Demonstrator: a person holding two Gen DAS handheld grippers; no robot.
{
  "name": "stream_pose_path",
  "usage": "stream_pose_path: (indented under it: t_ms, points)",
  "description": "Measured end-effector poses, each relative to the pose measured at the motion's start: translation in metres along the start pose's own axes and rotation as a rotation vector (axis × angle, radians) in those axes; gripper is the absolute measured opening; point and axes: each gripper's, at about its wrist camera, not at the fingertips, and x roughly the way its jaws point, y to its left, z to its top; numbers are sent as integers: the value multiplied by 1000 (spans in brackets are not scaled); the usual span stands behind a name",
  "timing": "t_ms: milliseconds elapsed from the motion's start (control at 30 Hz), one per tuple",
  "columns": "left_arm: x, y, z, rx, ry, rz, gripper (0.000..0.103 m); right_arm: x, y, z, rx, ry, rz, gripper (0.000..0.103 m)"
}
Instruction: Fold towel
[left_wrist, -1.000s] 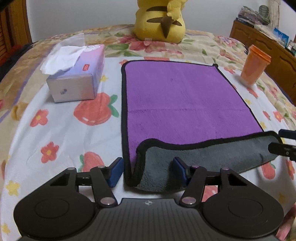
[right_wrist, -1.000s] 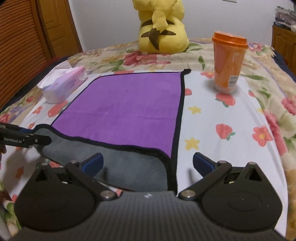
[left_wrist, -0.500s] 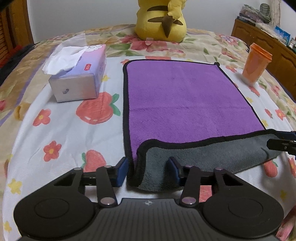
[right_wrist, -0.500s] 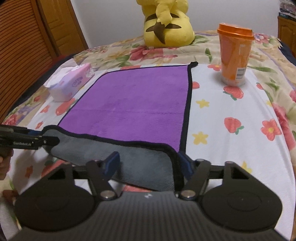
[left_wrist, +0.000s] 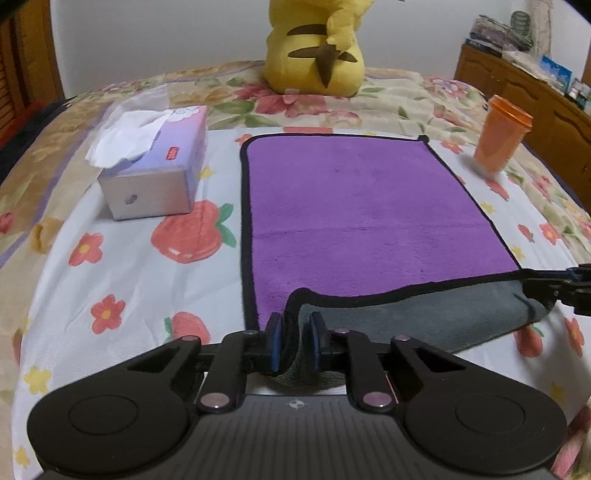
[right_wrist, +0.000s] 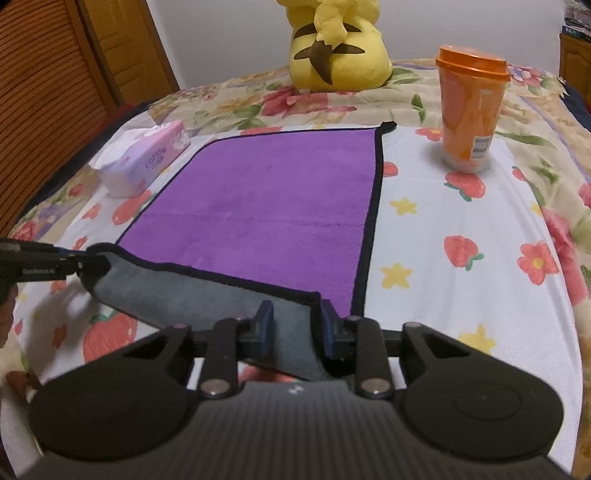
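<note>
Both tools seemingly pinch towel (left_wrist: 362, 206) corners.

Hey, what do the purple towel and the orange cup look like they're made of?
Purple towel: soft plush fabric, likely microfiber; matte fuzzy nap, grey underside, black stitched hem, drapes limply where the left gripper pinches it.
Orange cup: seemingly translucent plastic; smooth, slightly glossy wall, lid on, printed label.

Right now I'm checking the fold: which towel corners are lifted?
The two near corners of the towel: the left gripper and right gripper each pinch one, grey underside showing. The far corners lie flat beside the plush toy.
</note>
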Motion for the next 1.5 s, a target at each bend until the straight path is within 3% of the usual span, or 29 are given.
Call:
stream_pose_path:
  t_ms: [367,467,533,567,1500]
  points:
    - [-2,-3,0,16,-10,-6,13,3,-4,-1,-13,36,-34,27]
    - [-2,-3,0,16,-11,-7,11,4,-6,-1,-16,46,-38,20]
    - [-2,-3,0,18,-12,-10,10,4,-6,-1,-22,50,-37,6]
    - [-3,-3,-1,19,-15,-11,9,4,-6,-1,-24,51,-40,5]
    - [-40,-8,15,18,-169,-65,8,-24,-3,17,-68,-124,-7,4]
